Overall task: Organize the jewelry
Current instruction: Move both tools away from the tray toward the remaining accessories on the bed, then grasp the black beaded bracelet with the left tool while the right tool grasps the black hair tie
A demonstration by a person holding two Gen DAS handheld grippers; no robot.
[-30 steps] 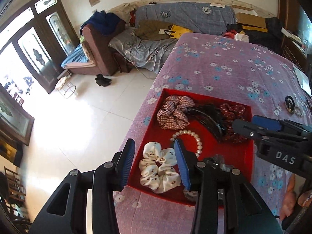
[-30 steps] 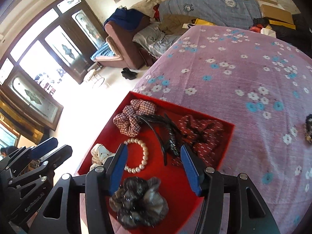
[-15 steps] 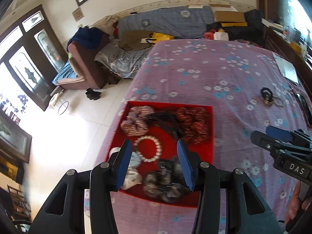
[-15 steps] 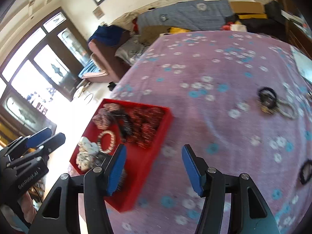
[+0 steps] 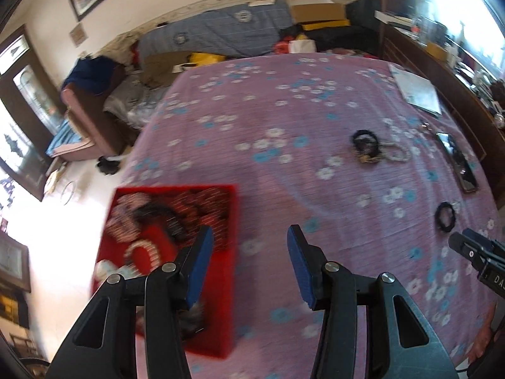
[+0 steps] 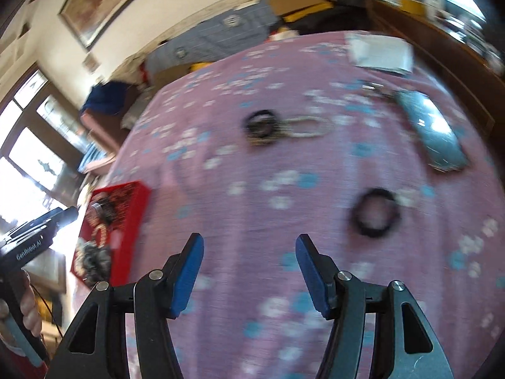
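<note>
Left gripper [image 5: 249,252]: black plastic arms, blue rubber finger pads, silver pivot screws. Right gripper [image 6: 249,259]: same build; white "DAS" lettering on its body.

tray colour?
Red tray, clearest in the left wrist view.

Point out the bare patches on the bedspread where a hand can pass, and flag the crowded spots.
Bare cloth lies between the red tray and the black hair ring, under both open grippers. The far stretch toward the white paper is also free. Crowded: the tray itself, and the right side, where the dark beaded bracelet, a pale chain and the phone sit close together.
</note>
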